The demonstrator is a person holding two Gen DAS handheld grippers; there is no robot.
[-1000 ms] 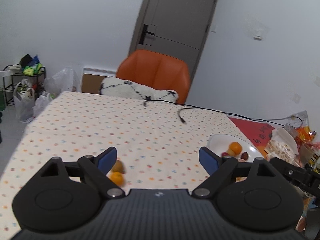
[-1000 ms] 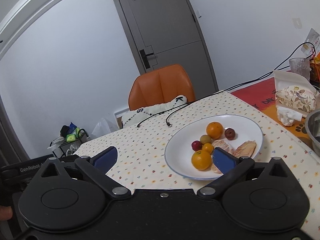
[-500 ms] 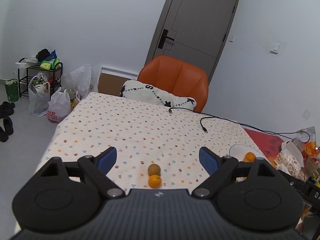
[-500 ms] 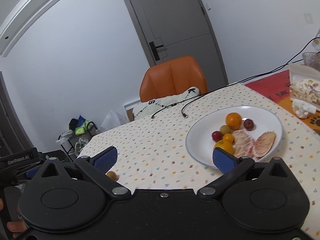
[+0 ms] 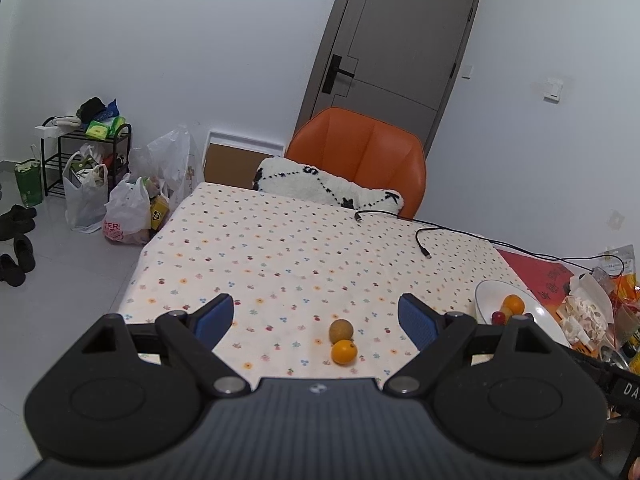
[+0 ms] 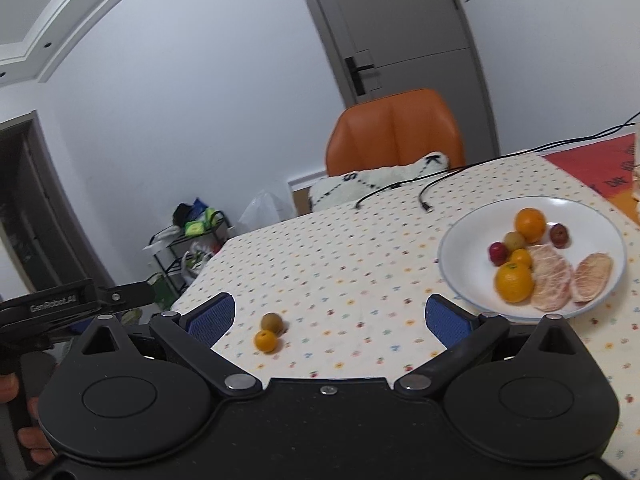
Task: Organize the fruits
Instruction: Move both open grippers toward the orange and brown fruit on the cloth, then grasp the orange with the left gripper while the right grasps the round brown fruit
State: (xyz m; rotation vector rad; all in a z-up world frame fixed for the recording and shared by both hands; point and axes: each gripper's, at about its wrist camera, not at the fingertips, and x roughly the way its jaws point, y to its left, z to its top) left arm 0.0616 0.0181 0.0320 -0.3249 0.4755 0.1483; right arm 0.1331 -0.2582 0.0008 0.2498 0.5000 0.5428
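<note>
The left gripper point(image 5: 316, 314) is hovering above the table point(image 5: 280, 248) with its jaws standing wide apart and nothing between the blue pads point(image 5: 214, 316). Just beyond and slightly to the right of the midpoint between those jaws, a small orange point(image 5: 343, 351) is lying on the dotted tablecloth, and a brownish round fruit point(image 5: 341, 330) is sitting just past it, the two touching or nearly so. Out past the right-hand jaw, the white plate point(image 5: 486, 294) is showing at the edge, partly hidden behind the finger. The right gripper point(image 6: 330, 316) is also hanging over the table with its jaws spread apart and holding nothing. In its view the same small orange point(image 6: 266, 340) and brownish round fruit point(image 6: 272, 322) are resting just inside the left-hand jaw, close to its blue pad, while the white plate point(image 6: 472, 240) is lying beyond the right-hand jaw. The plate is carrying a large orange point(image 6: 514, 287), a second orange point(image 6: 530, 225) further back, a smaller orange fruit point(image 6: 521, 258), two dark red fruits point(image 6: 498, 252), a brownish fruit and two peeled citrus pieces point(image 6: 550, 282). A black cable point(image 6: 424, 198) is trailing across the cloth far ahead of both jaws, in front of an orange chair point(image 6: 394, 132).
</note>
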